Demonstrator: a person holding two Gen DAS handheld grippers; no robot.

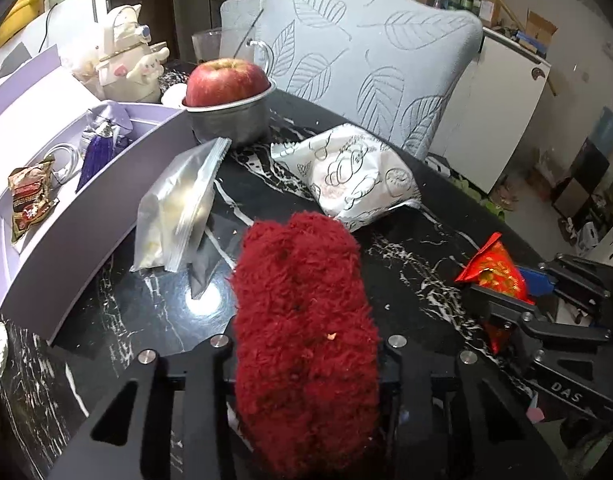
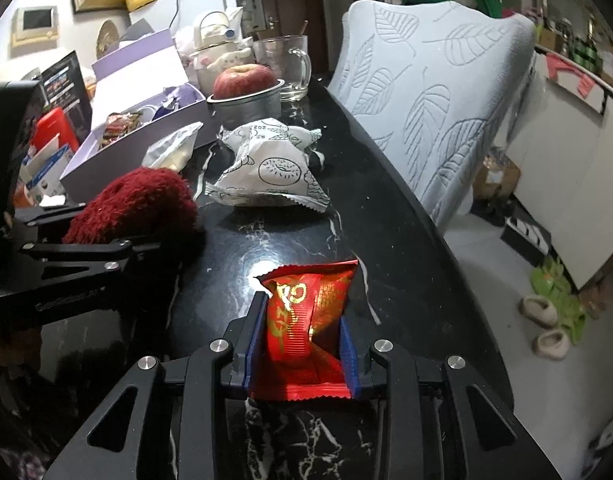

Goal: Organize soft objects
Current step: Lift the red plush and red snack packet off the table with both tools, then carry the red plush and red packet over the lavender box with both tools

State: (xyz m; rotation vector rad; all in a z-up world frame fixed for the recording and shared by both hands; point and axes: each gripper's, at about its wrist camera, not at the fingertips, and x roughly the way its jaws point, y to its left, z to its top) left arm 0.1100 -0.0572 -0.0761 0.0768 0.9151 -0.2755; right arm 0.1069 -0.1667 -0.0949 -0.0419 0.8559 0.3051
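Spanning both views, one black marbled table (image 1: 386,216) is seen, with one leaf-patterned chair back (image 1: 366,60) behind it. One open lilac box (image 1: 106,200) lies at the table's left side. One white printed packet (image 1: 354,176) and one clear pouch (image 1: 178,208) are counted, the pouch propped against the box wall. One metal bowl (image 1: 230,120) is topped by a single apple (image 1: 226,82), and one glass mug (image 2: 286,68) stands beside it.

Both grippers are angled steeply down toward the tabletop, side by side. The left gripper (image 1: 306,344) is clenched on one dark red fuzzy bundle (image 1: 302,320), which fills the gap between its jaws and sticks out ahead of them. The right gripper (image 2: 302,344) is clamped on one red foil packet (image 2: 310,312), pinched between the blue pads (image 2: 254,340), its crimped top end raised past the fingertips above the table.
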